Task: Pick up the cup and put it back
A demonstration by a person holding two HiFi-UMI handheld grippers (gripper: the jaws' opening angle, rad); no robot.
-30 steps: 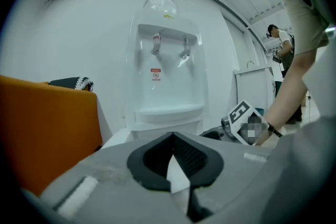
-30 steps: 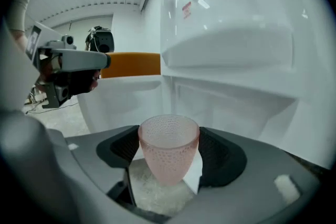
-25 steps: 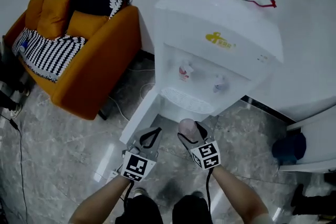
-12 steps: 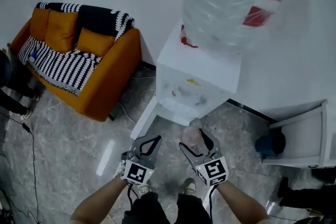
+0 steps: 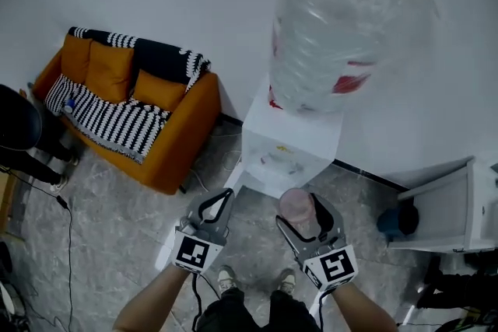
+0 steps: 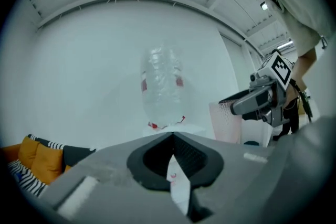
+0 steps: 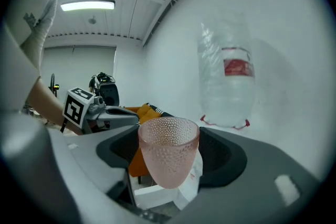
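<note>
A pink dimpled cup [image 5: 297, 207] stands upright between the fingers of my right gripper [image 5: 300, 207], which is shut on it and holds it in the air in front of the white water dispenser [image 5: 289, 154]. In the right gripper view the cup [image 7: 168, 157] fills the middle, empty, with the big clear bottle [image 7: 229, 84] behind it. My left gripper [image 5: 217, 200] hovers level to the cup's left, shut with nothing in it. From the left gripper view, its tips meet [image 6: 172, 135], and the cup [image 6: 224, 122] shows to the right.
An orange sofa [image 5: 159, 138] with a black-and-white blanket stands left of the dispenser. A white cabinet [image 5: 447, 206] and a dark blue object [image 5: 395, 220] are at the right. A person [image 5: 22, 138] stands at the far left; a cable [image 5: 68, 237] lies on the marble floor.
The head view has pulled up and back, so the dispenser looks smaller and the bottle looms large. Both grippers are higher and farther from the dispenser's tray. The cup stays in the right gripper.
</note>
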